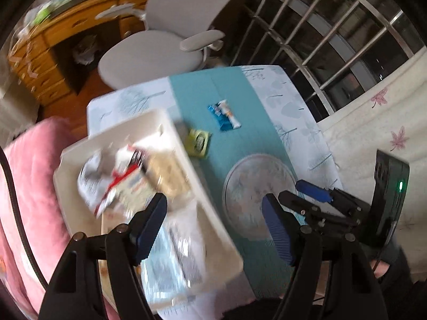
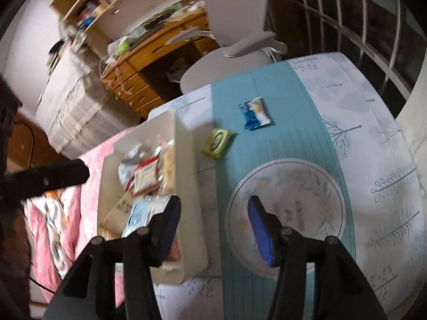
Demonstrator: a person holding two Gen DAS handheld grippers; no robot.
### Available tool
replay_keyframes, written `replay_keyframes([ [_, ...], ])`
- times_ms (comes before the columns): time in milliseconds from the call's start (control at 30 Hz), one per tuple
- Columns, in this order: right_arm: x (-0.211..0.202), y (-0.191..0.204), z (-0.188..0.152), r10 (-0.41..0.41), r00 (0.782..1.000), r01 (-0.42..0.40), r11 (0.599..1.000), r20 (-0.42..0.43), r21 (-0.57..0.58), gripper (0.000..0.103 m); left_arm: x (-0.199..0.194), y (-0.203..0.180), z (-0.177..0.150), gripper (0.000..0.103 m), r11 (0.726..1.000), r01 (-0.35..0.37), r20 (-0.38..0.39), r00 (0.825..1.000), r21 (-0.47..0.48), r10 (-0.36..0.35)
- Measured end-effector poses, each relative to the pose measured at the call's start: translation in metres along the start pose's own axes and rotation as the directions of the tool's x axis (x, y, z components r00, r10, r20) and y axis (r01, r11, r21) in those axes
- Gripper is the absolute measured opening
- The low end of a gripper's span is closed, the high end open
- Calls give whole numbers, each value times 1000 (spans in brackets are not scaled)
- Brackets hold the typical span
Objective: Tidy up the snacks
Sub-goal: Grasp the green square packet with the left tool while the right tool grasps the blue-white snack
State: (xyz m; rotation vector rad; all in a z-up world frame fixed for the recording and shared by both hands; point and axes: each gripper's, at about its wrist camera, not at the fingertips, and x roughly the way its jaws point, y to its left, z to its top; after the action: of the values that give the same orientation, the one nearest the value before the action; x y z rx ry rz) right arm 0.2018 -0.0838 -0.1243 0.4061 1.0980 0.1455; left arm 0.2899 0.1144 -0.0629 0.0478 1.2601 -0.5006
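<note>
A white bin [image 1: 208, 213] [image 2: 192, 160] holding several snack packets [image 1: 128, 176] [image 2: 146, 176] stands on the table's left side. A blue and white snack packet [image 1: 225, 114] [image 2: 254, 113] and a green packet [image 1: 198, 142] [image 2: 217, 142] lie on the teal runner [image 1: 213, 88] [image 2: 267, 85] beyond the bin. An empty round plate [image 1: 253, 184] [image 2: 293, 186] lies to the right of the bin. My left gripper [image 1: 213, 226] is open and empty, above the bin's near right edge. My right gripper [image 2: 212, 226] is open and empty, between bin and plate; it also shows in the left wrist view [image 1: 315, 192].
A white office chair [image 1: 160, 50] [image 2: 234, 45] stands behind the table. A wooden desk [image 1: 58, 42] [image 2: 149, 53] is at the back left. A pink quilt [image 1: 32, 186] [image 2: 66, 213] lies left of the table. A barred window [image 1: 333, 26] is at the back right.
</note>
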Motion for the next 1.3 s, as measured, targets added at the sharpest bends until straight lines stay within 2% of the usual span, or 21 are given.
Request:
replay_keyframes([
  [167, 24, -39, 46, 47, 999, -46, 995, -11, 93, 57, 43, -14, 40, 72, 996, -43, -23, 999, 80, 45],
  [300, 48, -59, 81, 57, 998, -54, 990, -15, 132, 57, 83, -21, 64, 72, 990, -60, -84, 994, 126, 71],
  [533, 95, -77, 119, 92, 996, -91, 992, -16, 91, 59, 145, -23, 93, 69, 984, -79, -223, 968, 162, 115],
  [600, 107, -80, 124, 122, 992, -121, 991, -16, 64, 59, 160, -24, 100, 68, 979, -97, -253, 957, 179, 141],
  [700, 125, -85, 128, 160, 987, -160, 987, -22, 29, 59, 184, -24, 106, 64, 973, -111, -323, 930, 203, 174],
  [867, 148, -87, 131, 139, 990, -140, 989, -21, -49, 59, 216, -22, 114, 60, 968, -126, -399, 894, 216, 205],
  [1000, 163, -84, 129, 115, 993, -115, 987, -8, -117, 59, 235, -20, 119, 59, 971, -126, -440, 874, 203, 205],
  [1133, 173, -81, 127, 93, 996, -90, 981, 10, -172, 59, 252, -18, 119, 50, 967, -142, -475, 850, 210, 228],
  [1300, 183, -80, 128, 85, 996, -79, 974, 19, -213, 58, 265, -13, 118, 49, 966, -149, -498, 834, 212, 238],
])
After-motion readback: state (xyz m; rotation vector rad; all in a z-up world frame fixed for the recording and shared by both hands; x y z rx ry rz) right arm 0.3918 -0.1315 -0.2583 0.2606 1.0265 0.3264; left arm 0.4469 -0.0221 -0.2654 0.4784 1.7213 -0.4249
